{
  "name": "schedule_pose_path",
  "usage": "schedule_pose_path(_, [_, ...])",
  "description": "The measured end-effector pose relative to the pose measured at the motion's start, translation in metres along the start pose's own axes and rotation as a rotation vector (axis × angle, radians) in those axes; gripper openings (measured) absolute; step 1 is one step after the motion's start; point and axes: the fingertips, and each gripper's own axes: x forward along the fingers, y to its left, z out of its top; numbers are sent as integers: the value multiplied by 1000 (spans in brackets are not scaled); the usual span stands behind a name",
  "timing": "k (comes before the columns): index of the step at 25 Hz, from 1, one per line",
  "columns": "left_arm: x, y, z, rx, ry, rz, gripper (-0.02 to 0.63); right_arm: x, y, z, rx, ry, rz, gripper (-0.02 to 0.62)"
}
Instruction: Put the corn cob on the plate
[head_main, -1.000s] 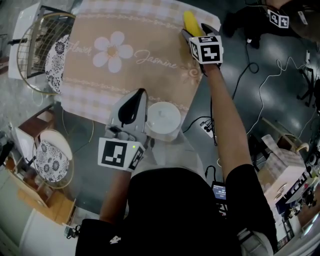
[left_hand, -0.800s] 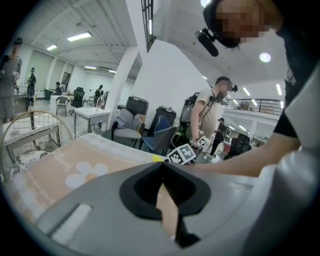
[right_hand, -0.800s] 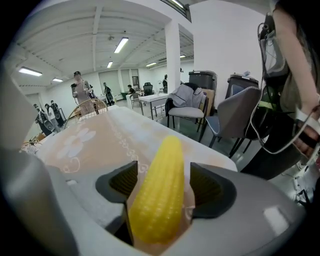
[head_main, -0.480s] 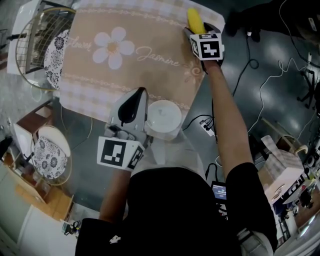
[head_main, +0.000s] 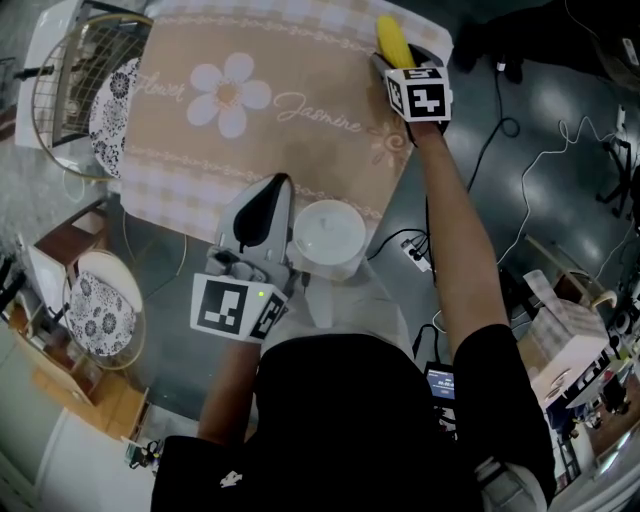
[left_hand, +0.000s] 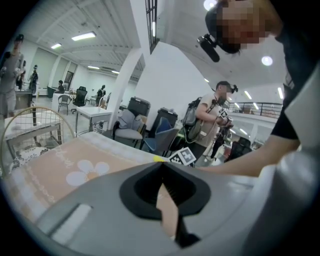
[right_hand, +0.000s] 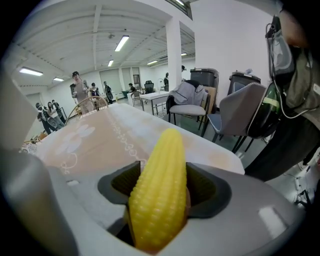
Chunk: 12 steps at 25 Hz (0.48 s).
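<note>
The yellow corn cob (head_main: 391, 38) lies at the far right corner of the flowered tablecloth (head_main: 250, 130). My right gripper (head_main: 393, 62) reaches over it. In the right gripper view the corn cob (right_hand: 161, 180) stands lengthwise between the jaws, which are closing, and both pads meet its sides. A white plate (head_main: 328, 238) sits at the near edge of the table. Just left of the plate, my left gripper (head_main: 279, 186) hovers with its tips together and nothing in them. The left gripper view shows only a thin slit between the tips of the left gripper (left_hand: 161, 168).
A wire rack (head_main: 70, 90) holding a patterned plate (head_main: 108, 105) stands at the table's left end. Another patterned plate (head_main: 98, 318) rests on a low stand by the floor. Cables (head_main: 520, 150) and boxes (head_main: 570, 340) lie on the floor to the right.
The right gripper has stayed at the corn cob at the far corner. The left gripper and the white plate have not moved. The head view has shifted slightly.
</note>
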Motion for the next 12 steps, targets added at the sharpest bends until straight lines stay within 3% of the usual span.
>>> schedule_pose_path(12, [2,5,1,-20,-3,-12,9,-4,-4,5,27,-52,-5,262])
